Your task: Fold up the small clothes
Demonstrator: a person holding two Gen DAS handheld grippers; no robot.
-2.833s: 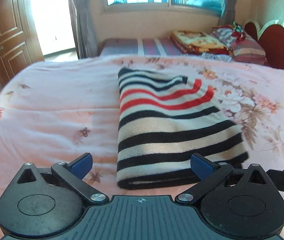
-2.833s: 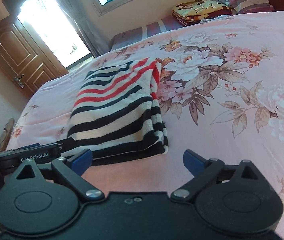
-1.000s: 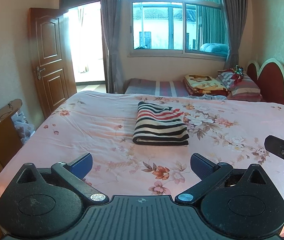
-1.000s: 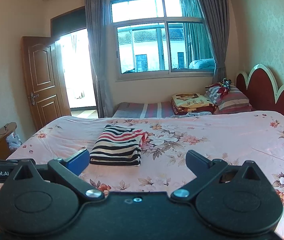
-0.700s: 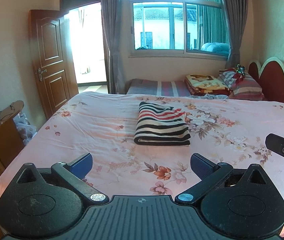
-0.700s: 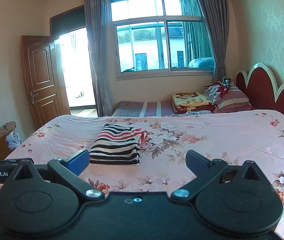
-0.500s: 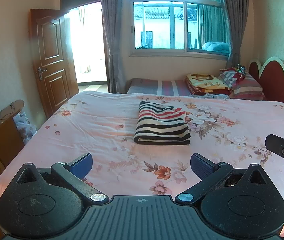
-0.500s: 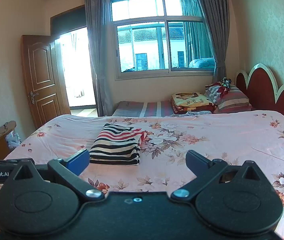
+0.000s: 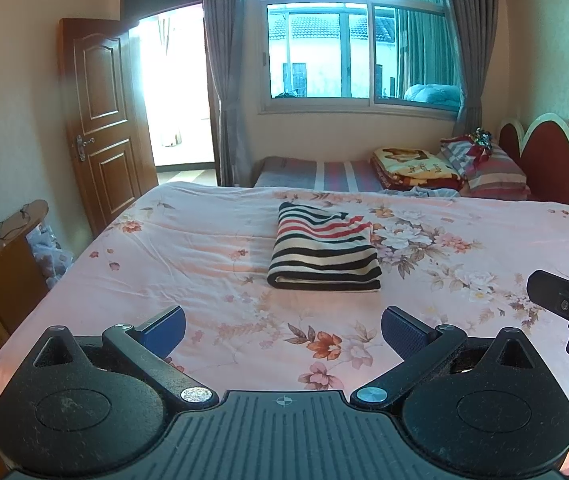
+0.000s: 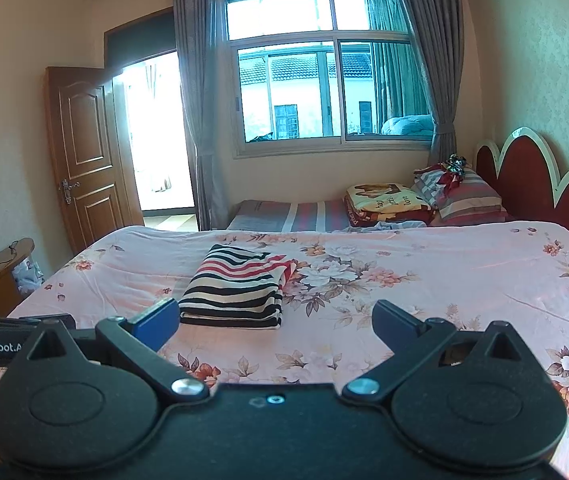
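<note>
A striped garment (image 9: 324, 250), black, cream and red, lies folded into a neat rectangle on the pink floral bedspread (image 9: 204, 248). It also shows in the right wrist view (image 10: 236, 286). My left gripper (image 9: 283, 326) is open and empty, held well back from the garment near the bed's front edge. My right gripper (image 10: 275, 318) is open and empty, also well back. The right gripper's body shows at the right edge of the left wrist view (image 9: 568, 312).
A second bed with folded blankets (image 9: 412, 168) and pillows (image 10: 468, 196) stands behind, under the window. A red headboard (image 10: 532, 184) is at the right. A wooden door (image 9: 100, 120) and a wooden cabinet (image 9: 0, 256) are at the left.
Over the last 2.8 s both grippers pulled far back and up from the folded garment. In the last second they have barely moved.
</note>
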